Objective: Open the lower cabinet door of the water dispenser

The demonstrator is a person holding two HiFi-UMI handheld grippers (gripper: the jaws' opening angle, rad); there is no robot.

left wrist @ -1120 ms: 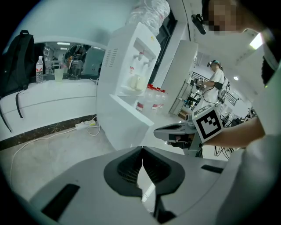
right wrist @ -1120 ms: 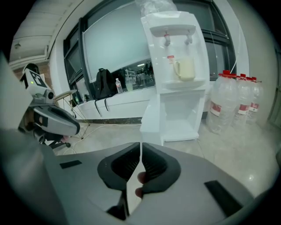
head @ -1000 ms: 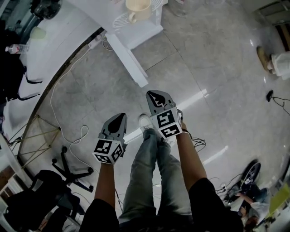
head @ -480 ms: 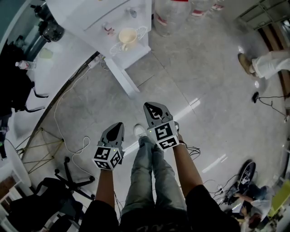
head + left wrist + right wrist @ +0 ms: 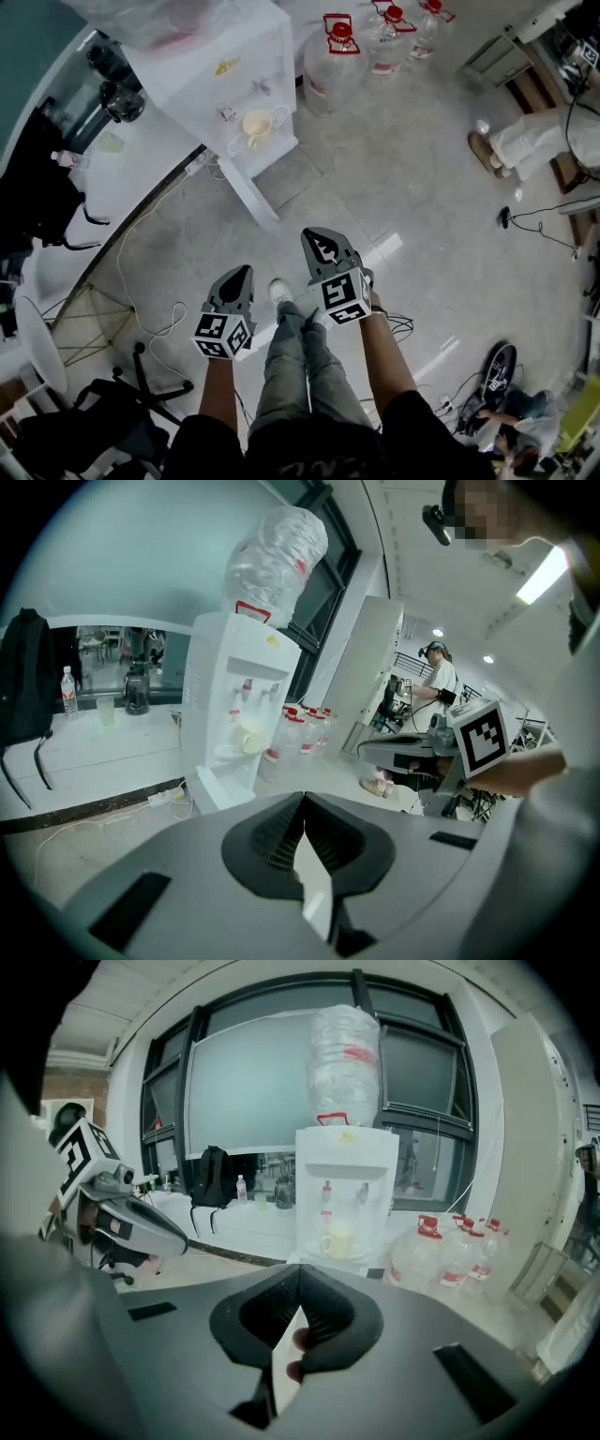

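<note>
The white water dispenser [image 5: 225, 80] stands at the top left of the head view, a cream cup [image 5: 256, 125] on its drip tray. Its lower cabinet door [image 5: 251, 195] stands swung out from the body over the floor; it shows also as a white panel [image 5: 212, 792] in the left gripper view. Both grippers hang well short of the dispenser, above the person's legs. My left gripper [image 5: 236, 277] is shut and holds nothing. My right gripper [image 5: 323, 246] is likewise shut and empty. In the right gripper view the dispenser [image 5: 342, 1194] stands straight ahead, its lower part hidden behind the jaws.
Several large water bottles [image 5: 342, 47] stand right of the dispenser. A long white counter [image 5: 112, 187] runs along the left, with a white cable [image 5: 141, 281] and a black office chair [image 5: 141, 370] on the floor. Another person's leg [image 5: 525, 141] shows at the right.
Both grippers have risen, still shut and empty. The head view now takes in more of the dispenser and the bottles beyond it; the door stays swung out.
</note>
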